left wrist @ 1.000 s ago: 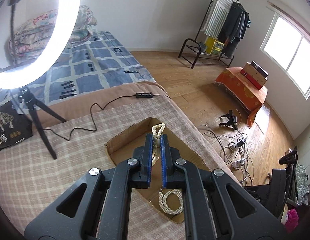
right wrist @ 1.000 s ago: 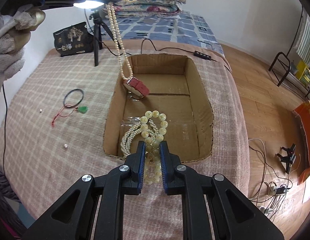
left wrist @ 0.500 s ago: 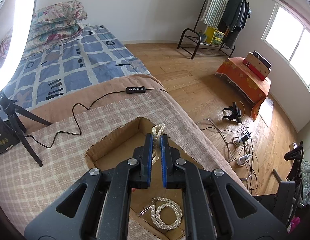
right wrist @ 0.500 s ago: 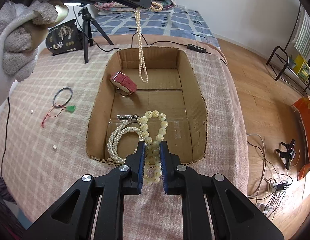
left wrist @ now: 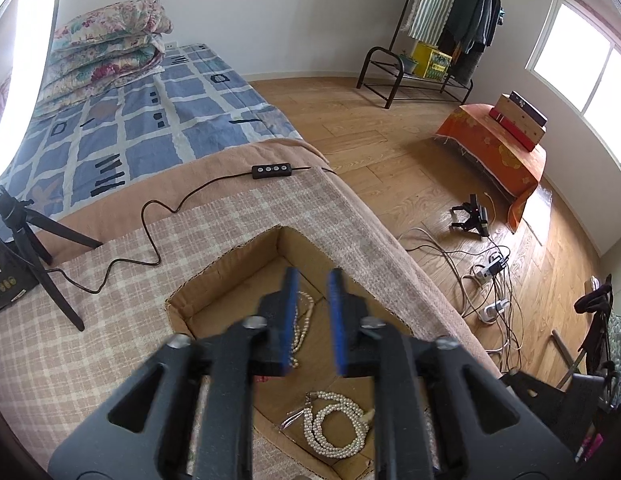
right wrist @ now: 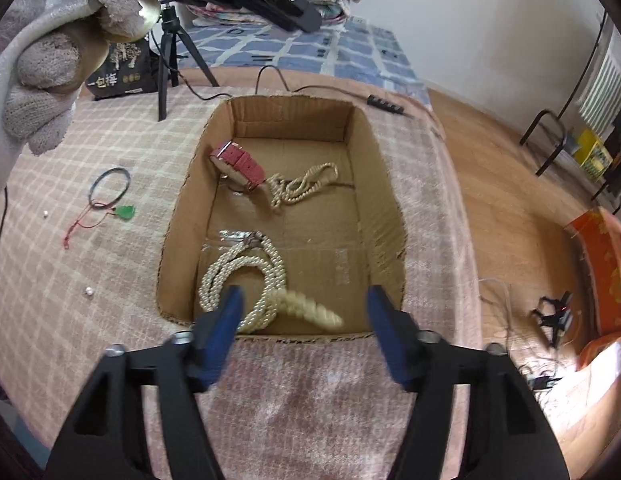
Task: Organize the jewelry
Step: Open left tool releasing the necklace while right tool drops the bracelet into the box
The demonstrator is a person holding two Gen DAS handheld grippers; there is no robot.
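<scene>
A bedroom with a wooden floor, and a bed under a checked blanket point(right wrist: 110, 264) carrying an open cardboard box point(right wrist: 384, 216), its long axis running away from you toward the blue quilt. Your right gripper point(right wrist: 302, 306) hangs over the near edge of the box, jaws just sprung wide, nothing pressed between the blue pads; the pale bead bracelet point(right wrist: 306, 308) is a blur between them, free of both, its length slanting down toward the near right corner. Beside it, in the near left corner, lies the multi-strand pearl necklace point(right wrist: 242, 276), looped, its long axis running from the near edge up toward the box's middle. Your left gripper point(left wrist: 312, 280) is over the far end of the box, jaws just parted and clear of everything; the thin pearl strand point(right wrist: 302, 186) lies loose on the floor of the box, stretched diagonally from the red strap toward the far right corner. That red watch strap point(right wrist: 238, 164) sits against the left wall near the far end. Out on the blanket, left of the box, lies a dark cord bracelet point(right wrist: 110, 186) with a red cord and green pendant point(right wrist: 125, 212) just beside it. Your gloved left hand point(right wrist: 42, 64) shows at the upper left.
</scene>
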